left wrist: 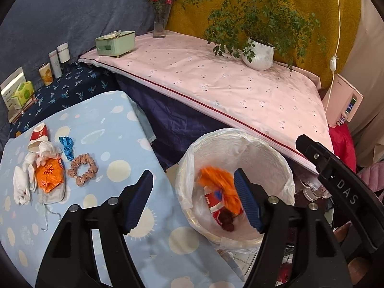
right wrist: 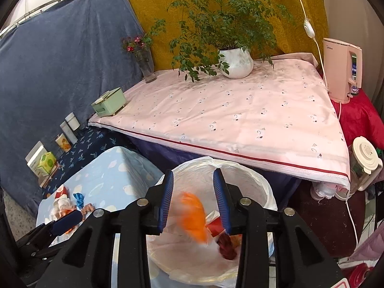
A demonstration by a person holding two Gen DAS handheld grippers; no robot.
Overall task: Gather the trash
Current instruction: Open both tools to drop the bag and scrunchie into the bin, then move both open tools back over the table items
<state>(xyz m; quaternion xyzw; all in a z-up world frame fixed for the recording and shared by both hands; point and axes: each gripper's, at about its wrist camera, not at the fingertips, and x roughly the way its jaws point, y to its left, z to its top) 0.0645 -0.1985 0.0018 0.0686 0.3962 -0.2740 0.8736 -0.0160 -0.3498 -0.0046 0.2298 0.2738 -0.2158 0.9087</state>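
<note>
In the left wrist view, the left gripper hangs over the near edge of the trash bin, which is lined with a white plastic bag. Its jaws stand wide apart and nothing is pressed between them. Inside the bin, a blurred orange wrapper lies loose above a red and white carton and a dark red lump. To the left of the bin is the surface with a light blue cloth. On it, well apart from the bin, more trash is waiting: a red and white paper cup, white crumpled tissues, an orange bag and a blue wrapper. A pink scrunchie lies just beside the orange bag, on the side toward the bin. Behind the bin a pink cloth carries a potted plant. Part of the right gripper shows at the right of the bin.

In the right wrist view, the right gripper points down into the same trash bin. Its jaws are narrowly open, and the orange wrapper appears blurred in the gap, but neither pad presses on it. The red and white carton and the dark red lump lie deeper in the bin. To the left of the bin, 1 finger of the left gripper is seen over the surface.
</note>
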